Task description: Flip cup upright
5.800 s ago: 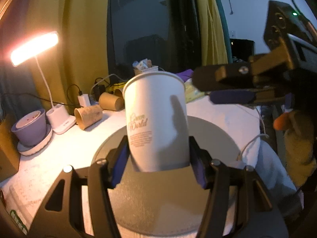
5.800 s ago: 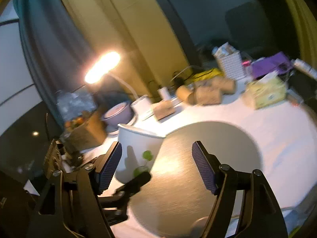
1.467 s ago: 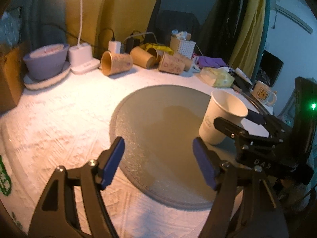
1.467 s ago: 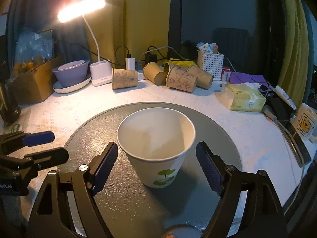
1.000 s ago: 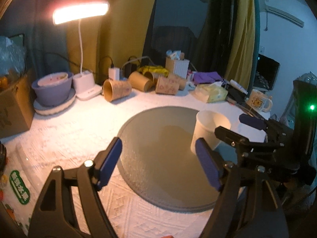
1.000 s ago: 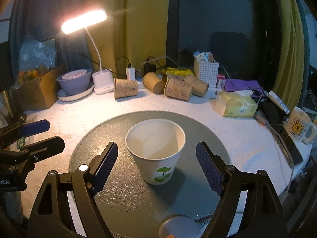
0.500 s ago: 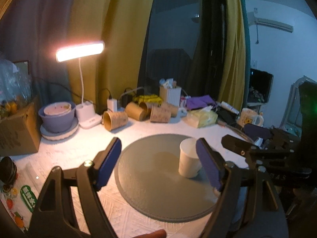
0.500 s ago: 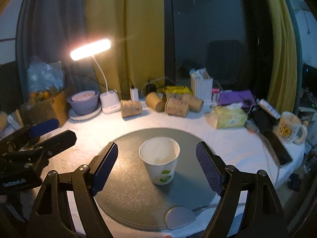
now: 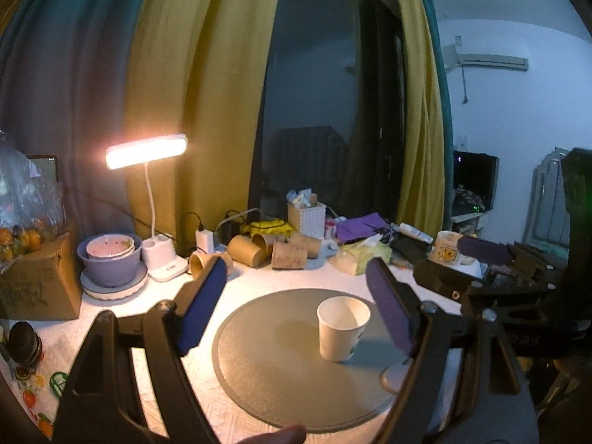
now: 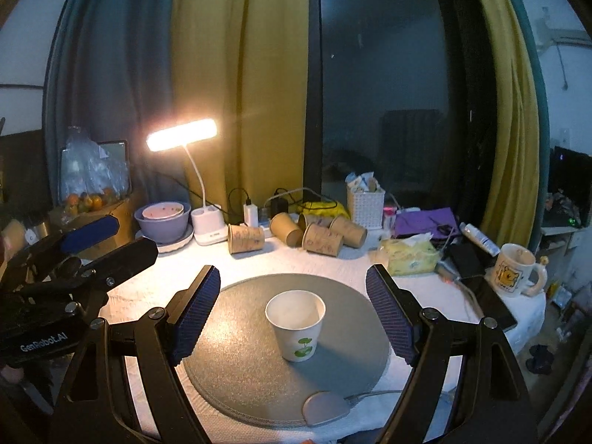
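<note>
In the left wrist view, the white paper cup (image 9: 343, 328) stands on the right part of the round grey mat (image 9: 266, 355), mouth up, its long axis vertical. The left tool (image 9: 296, 310) hangs above the near edge of the surface (image 9: 122, 303) with its jaws spread wide and nothing between them; the right tool (image 9: 458, 270) shows at the far right, apart from the cup. By its look the cup is thin-walled, light and easily crushed or tipped, so any further hold should be gentle and at mid-wall, not at the soft rim.

In the right wrist view, the cup (image 10: 296, 327) sits near the mat's (image 10: 229, 355) middle, rim to the ceiling, a green leaf print facing the camera. The right tool (image 10: 294, 310) is wide apart and empty, framing the cup from well back. The left tool (image 10: 88, 240) reaches in from the left, clear of it. The flip looks finished.
</note>
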The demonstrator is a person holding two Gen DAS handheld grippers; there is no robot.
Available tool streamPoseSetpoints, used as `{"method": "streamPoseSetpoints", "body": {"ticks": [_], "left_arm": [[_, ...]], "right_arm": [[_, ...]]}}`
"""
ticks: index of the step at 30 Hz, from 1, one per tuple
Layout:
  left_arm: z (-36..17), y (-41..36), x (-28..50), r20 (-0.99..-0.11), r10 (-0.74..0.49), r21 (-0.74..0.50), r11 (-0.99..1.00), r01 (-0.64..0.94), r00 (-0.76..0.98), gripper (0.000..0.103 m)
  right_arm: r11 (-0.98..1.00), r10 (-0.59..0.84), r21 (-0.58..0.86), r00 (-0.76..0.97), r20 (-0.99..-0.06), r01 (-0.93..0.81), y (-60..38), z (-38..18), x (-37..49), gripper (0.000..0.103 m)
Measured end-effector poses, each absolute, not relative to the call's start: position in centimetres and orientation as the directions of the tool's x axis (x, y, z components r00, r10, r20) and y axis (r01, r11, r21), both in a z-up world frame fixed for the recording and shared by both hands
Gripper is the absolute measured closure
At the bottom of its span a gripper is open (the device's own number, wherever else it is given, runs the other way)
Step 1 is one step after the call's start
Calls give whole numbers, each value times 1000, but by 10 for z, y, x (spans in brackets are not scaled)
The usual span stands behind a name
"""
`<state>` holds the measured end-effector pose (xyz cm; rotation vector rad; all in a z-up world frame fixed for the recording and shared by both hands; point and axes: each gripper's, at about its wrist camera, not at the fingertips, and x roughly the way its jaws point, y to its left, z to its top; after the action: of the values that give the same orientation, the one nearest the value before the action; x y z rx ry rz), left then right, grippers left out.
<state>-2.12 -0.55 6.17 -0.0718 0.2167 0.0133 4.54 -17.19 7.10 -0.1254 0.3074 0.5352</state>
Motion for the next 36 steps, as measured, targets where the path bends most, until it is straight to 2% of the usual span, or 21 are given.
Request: {"method": "streamPoseSetpoints", "body": {"ticks": [20, 36], "left_arm": [[74, -12, -32, -159, 16, -36, 999, -22, 987, 24], [73, -10, -31, -178, 33, -35, 999, -40, 984, 24]], "right_arm": [[883, 442, -53, 863, -246, -467, -193, 90, 24, 19], [890, 430, -45, 868, -248, -454, -198, 89, 26, 19]]}}
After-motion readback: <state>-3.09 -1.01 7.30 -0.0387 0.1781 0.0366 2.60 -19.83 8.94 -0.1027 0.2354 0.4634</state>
